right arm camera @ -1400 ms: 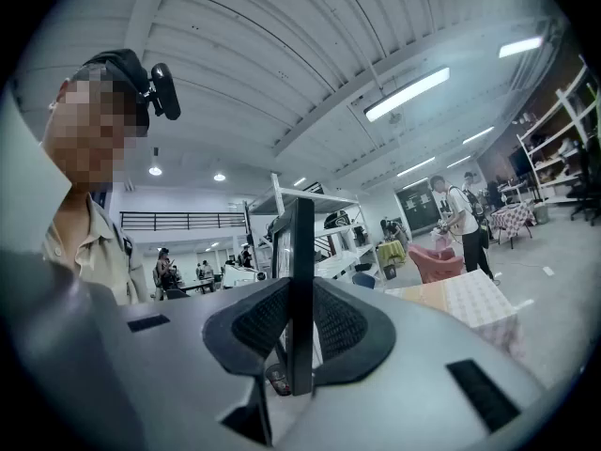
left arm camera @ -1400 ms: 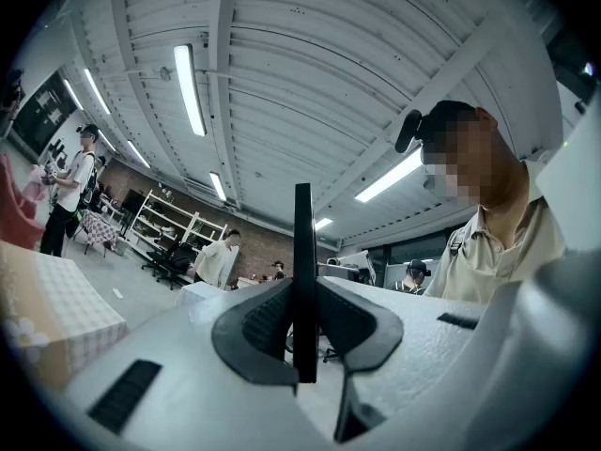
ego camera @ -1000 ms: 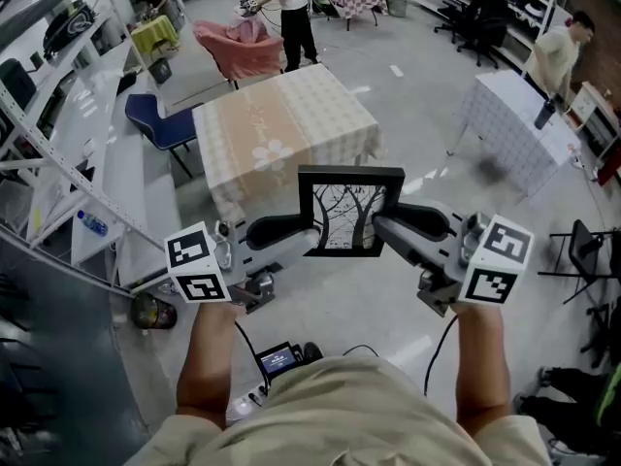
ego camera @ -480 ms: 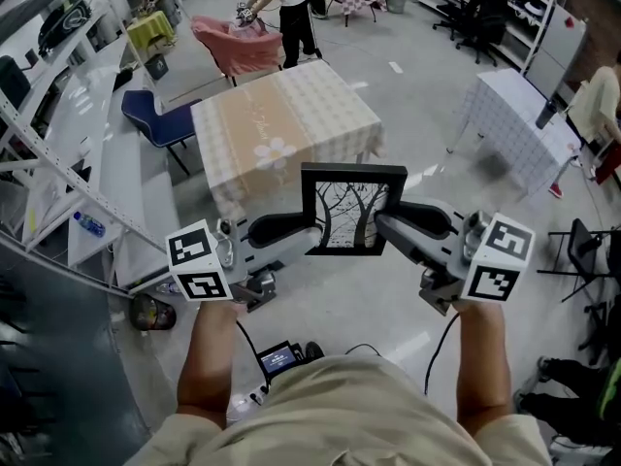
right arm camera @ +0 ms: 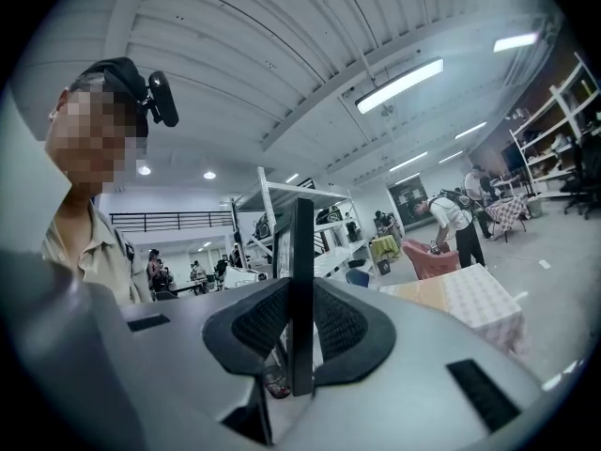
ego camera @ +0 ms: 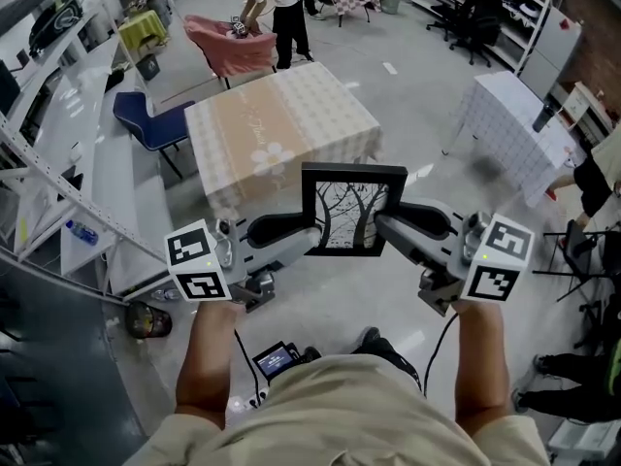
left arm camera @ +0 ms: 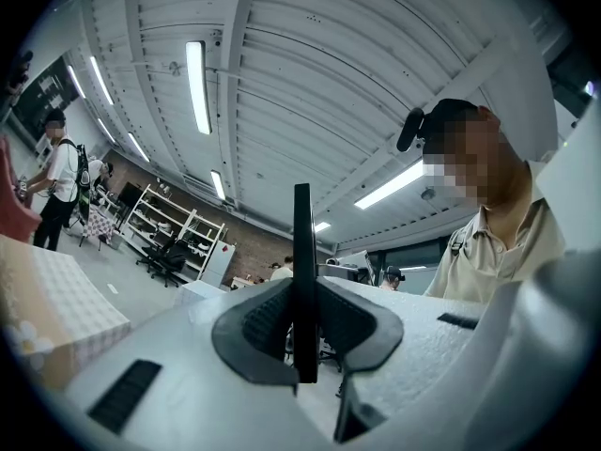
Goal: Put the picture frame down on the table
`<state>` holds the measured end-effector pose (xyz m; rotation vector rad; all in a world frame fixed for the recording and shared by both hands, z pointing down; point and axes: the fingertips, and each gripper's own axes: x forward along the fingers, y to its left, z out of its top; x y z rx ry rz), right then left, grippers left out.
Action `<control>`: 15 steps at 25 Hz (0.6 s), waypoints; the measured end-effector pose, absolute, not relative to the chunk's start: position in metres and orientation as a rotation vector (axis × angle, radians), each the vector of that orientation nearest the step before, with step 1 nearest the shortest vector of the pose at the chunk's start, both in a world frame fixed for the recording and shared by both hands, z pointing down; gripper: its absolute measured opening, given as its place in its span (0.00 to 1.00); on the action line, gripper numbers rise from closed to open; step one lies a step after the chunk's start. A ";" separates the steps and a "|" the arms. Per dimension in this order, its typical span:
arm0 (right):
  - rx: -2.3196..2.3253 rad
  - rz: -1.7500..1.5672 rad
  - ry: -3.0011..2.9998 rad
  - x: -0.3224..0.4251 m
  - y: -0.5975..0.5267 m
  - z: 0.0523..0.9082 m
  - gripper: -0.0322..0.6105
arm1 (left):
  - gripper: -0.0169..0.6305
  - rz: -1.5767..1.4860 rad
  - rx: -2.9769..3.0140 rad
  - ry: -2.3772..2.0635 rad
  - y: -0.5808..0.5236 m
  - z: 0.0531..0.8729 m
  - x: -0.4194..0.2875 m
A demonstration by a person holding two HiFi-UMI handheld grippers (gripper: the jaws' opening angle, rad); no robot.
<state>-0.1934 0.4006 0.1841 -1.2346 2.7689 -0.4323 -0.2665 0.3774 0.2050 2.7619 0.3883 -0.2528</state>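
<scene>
The frame (ego camera: pixel 351 212) hangs at the centre of the head view, short of the table (ego camera: pixel 281 124) at upper middle. The left gripper (ego camera: pixel 310 237) and the right gripper (ego camera: pixel 379 227) each clamp one side edge. It looks light, stiff and perhaps glazed, so fragile. These edge holds suit it.

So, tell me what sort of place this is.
Probably a big workshop or lab hall: a bare concrete floor, metal shelving along the side, several cloth-covered tables, and strip lights on a ribbed ceiling.
</scene>
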 end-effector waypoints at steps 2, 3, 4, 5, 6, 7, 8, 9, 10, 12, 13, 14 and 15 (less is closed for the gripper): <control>-1.235 -0.441 2.768 -0.187 0.390 0.186 0.16 | 0.14 -0.251 2.753 0.385 0.367 0.207 -0.260; -1.234 -0.446 2.767 -0.184 0.384 0.187 0.16 | 0.14 -0.248 2.748 0.381 0.361 0.209 -0.257; -1.231 -0.452 2.765 -0.179 0.377 0.189 0.16 | 0.14 -0.245 2.745 0.376 0.354 0.210 -0.252; -1.226 -0.458 2.764 -0.174 0.371 0.190 0.16 | 0.14 -0.240 2.742 0.370 0.348 0.212 -0.247; -1.219 -0.465 2.764 -0.168 0.364 0.192 0.16 | 0.14 -0.235 2.740 0.362 0.342 0.213 -0.241; -1.211 -0.471 2.764 -0.161 0.357 0.194 0.16 | 0.14 -0.229 2.738 0.353 0.335 0.215 -0.234; -1.203 -0.476 2.763 -0.152 0.349 0.195 0.16 | 0.14 -0.224 2.736 0.343 0.327 0.216 -0.226; -1.195 -0.481 2.763 -0.141 0.340 0.196 0.16 | 0.14 -0.218 2.734 0.332 0.319 0.217 -0.215; -1.185 -0.485 2.762 -0.129 0.329 0.198 0.16 | 0.14 -0.212 2.733 0.322 0.309 0.218 -0.204; -1.163 -0.487 2.765 -0.105 0.309 0.199 0.16 | 0.14 -0.205 2.734 0.302 0.290 0.218 -0.180; -1.153 -0.486 2.769 -0.097 0.302 0.199 0.16 | 0.14 -0.203 2.736 0.292 0.283 0.218 -0.172; -1.146 -0.484 2.773 -0.091 0.297 0.199 0.16 | 0.14 -0.203 2.739 0.281 0.278 0.219 -0.166; -1.140 -0.482 2.777 -0.088 0.294 0.199 0.16 | 0.14 -0.202 2.741 0.272 0.275 0.219 -0.162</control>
